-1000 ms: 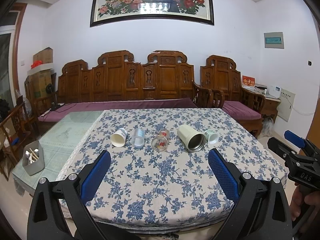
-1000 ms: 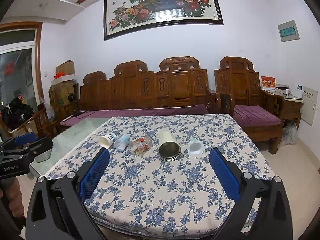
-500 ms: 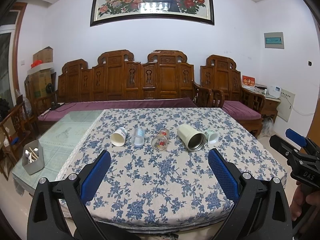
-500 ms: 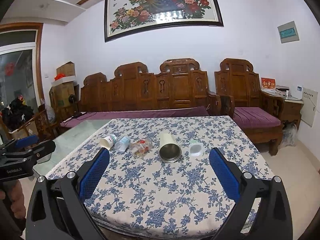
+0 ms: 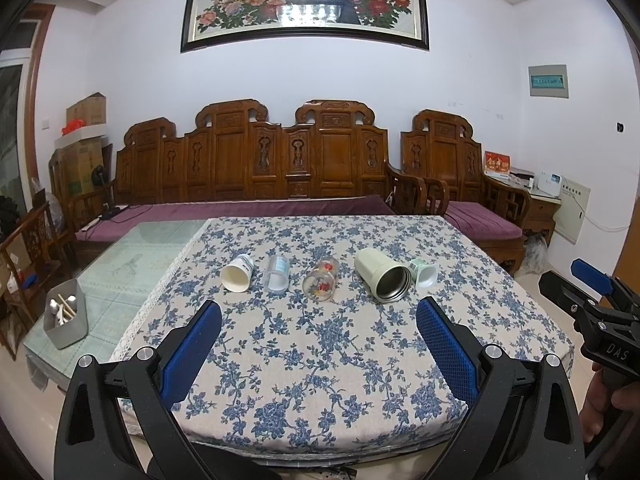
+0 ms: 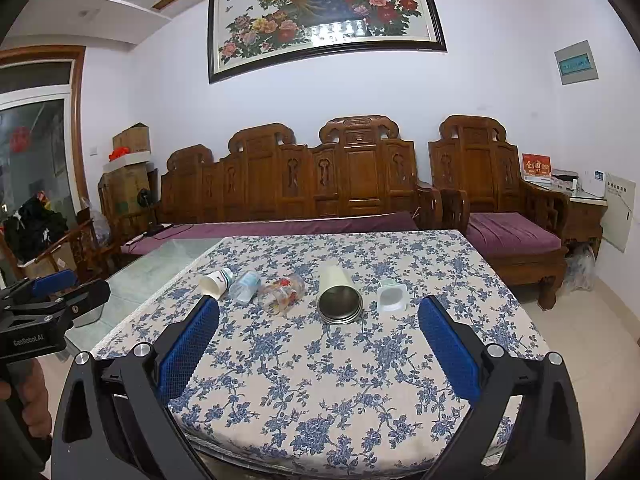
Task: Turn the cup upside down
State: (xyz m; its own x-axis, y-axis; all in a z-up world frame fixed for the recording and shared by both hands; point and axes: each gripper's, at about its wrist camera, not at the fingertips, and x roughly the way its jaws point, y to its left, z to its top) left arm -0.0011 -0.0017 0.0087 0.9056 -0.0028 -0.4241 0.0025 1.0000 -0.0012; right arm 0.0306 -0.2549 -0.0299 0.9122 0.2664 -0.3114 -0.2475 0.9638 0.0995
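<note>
My left gripper (image 5: 318, 338) and right gripper (image 6: 319, 334) are both spread wide, holding nothing; their bases are cut off by the frame edge. Five cups lie on their sides in a row on the floral tablecloth (image 5: 320, 360), well ahead of both: paper cup (image 5: 237, 276), clear plastic cup (image 5: 277, 275), a seemingly glass printed cup (image 5: 321, 281), cream tumbler (image 5: 382, 276), small green cup (image 5: 423, 272).

Two black handheld grippers with blue-padded jaws.

Left gripper (image 5: 318, 344): matte black angular frame, blue mesh-textured pads (image 5: 192, 350), round silver screws at the knuckles; from the other wrist, white "GenRoboAI"-like lettering, exact letters unclear, above a bare-skinned left hand (image 6: 28, 404). Right gripper (image 6: 318, 344): same black frame, blue pads (image 6: 448, 354), silver screws; white "DAS" on its body, gripped by a bare right hand (image 5: 612, 400).
</note>
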